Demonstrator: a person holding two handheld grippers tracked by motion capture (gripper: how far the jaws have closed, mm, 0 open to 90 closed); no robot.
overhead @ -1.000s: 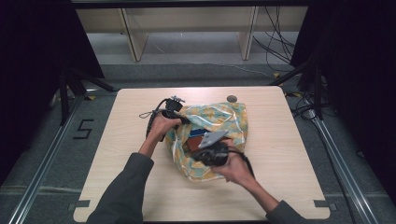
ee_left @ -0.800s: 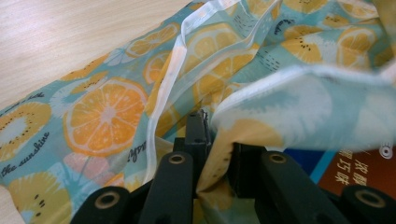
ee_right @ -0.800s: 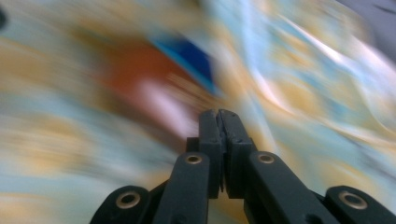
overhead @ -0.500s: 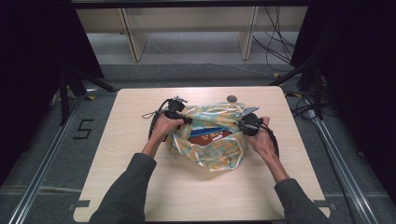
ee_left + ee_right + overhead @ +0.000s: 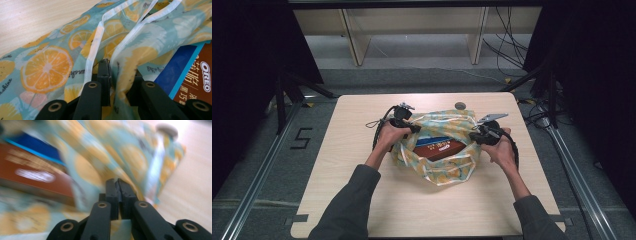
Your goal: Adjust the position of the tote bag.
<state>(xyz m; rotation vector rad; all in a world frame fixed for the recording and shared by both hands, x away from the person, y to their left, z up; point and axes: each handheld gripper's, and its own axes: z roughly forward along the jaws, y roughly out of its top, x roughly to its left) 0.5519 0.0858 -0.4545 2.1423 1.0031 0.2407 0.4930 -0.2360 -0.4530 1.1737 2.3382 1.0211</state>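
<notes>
Pinching the bag's [image 5: 447, 150] opposite rims, left gripper [image 5: 411, 127] and right gripper [image 5: 476, 136] have jaws clamped on fabric.

Both forearms reach forward, the left gripper [image 5: 408, 125] and right gripper [image 5: 478, 135] held well apart, the jaws of each pinched on cloth.

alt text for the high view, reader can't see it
A person at a wooden table holds a citrus-print bag open, the left gripper and right gripper each pinching an edge. A brown and blue Oreo box lies inside.
</notes>
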